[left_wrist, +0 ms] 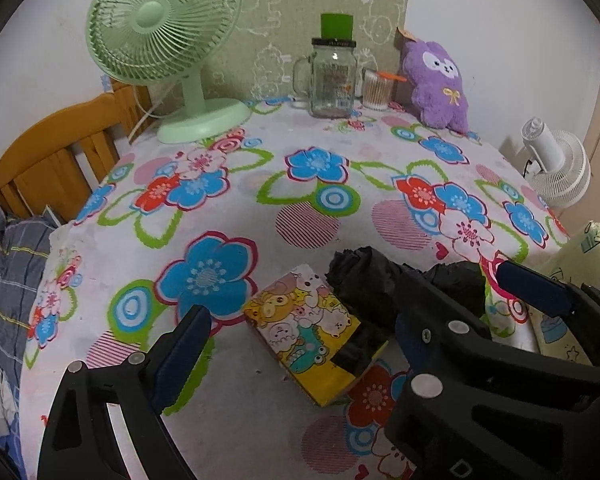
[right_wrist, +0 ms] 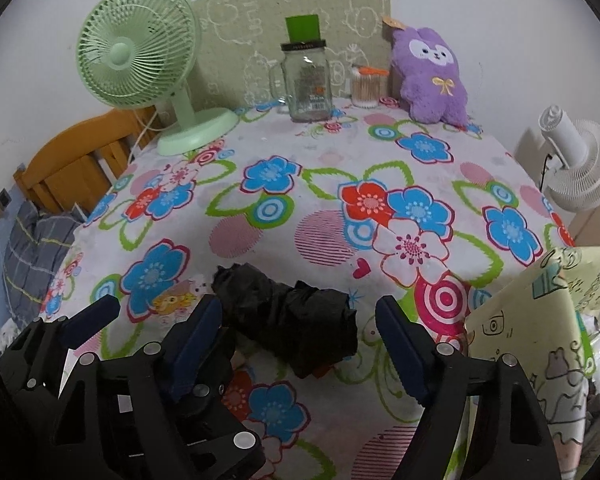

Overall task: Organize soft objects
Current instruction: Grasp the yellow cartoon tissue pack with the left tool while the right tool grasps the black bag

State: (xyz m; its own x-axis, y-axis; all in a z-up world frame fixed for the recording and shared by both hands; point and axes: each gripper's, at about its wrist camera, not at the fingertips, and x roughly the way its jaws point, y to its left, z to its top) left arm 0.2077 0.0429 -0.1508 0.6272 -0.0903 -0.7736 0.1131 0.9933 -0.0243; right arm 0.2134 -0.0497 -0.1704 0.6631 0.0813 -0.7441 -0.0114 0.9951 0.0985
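Note:
A crumpled black soft bundle (left_wrist: 374, 280) (right_wrist: 292, 324) lies on the flowered tablecloth (left_wrist: 260, 200), its end resting across a flat yellow cartoon-print packet (left_wrist: 300, 328) (right_wrist: 176, 298). My left gripper (left_wrist: 300, 320) is open just above the packet, and its right finger is against the bundle. My right gripper (right_wrist: 298, 306) is open with the bundle between its fingers; the right pad stands apart from it. One of its fingers (left_wrist: 532, 290) shows in the left wrist view. A purple plush (left_wrist: 436, 84) (right_wrist: 428, 76) stands against the back wall.
A green fan (left_wrist: 160, 32), a glass jar with a green lid (left_wrist: 332, 76) and a tub of cotton swabs (left_wrist: 376, 88) line the back. A pale cartoon-print bag (right_wrist: 540, 320) stands at the right edge, with a white fan (right_wrist: 580, 168) beyond. Wooden rails (left_wrist: 52, 160) and bedding sit left.

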